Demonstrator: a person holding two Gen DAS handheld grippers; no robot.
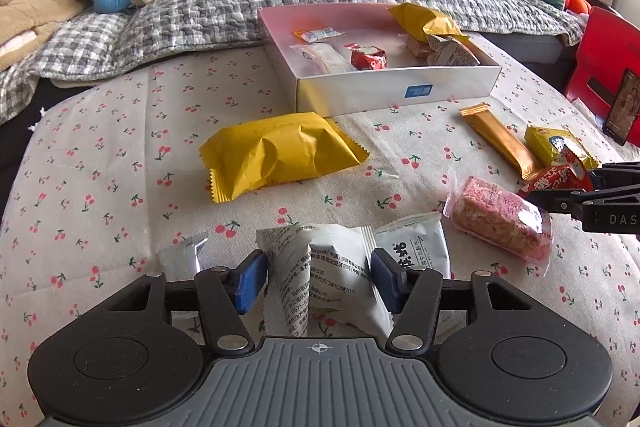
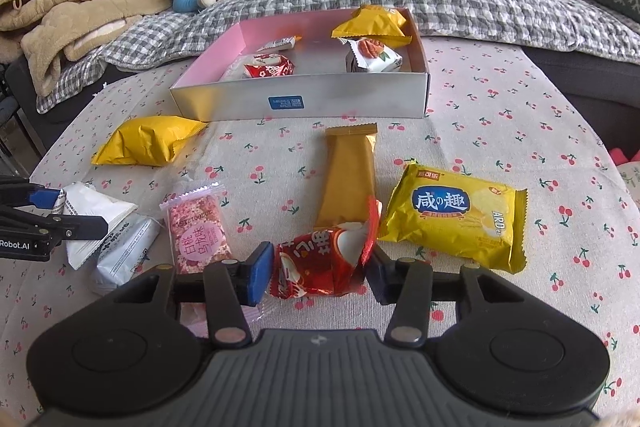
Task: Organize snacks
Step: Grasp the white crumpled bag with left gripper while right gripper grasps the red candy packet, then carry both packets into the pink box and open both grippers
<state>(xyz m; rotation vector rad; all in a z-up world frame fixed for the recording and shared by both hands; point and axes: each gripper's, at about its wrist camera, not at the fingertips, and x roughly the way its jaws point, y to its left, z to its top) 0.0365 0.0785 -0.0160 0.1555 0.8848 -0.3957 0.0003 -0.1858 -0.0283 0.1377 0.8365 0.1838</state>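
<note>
Left gripper (image 1: 319, 277): blue pads pressed against both sides of a white snack packet (image 1: 324, 279), held at 6 o'clock on the cherry-print tablecloth (image 1: 100, 155).
Right gripper (image 2: 316, 269): fingers closed around a red snack packet (image 2: 320, 263), at 6 o'clock in its view.
Open white box (image 2: 304, 99), 12 o'clock, holding several snacks.
Loose on cloth: yellow pouch (image 1: 276, 153), gold bar wrapper (image 2: 350, 175), yellow biscuit pack (image 2: 452, 219), pink-speckled bar (image 2: 200, 231), second white packet (image 1: 416, 247).
</note>
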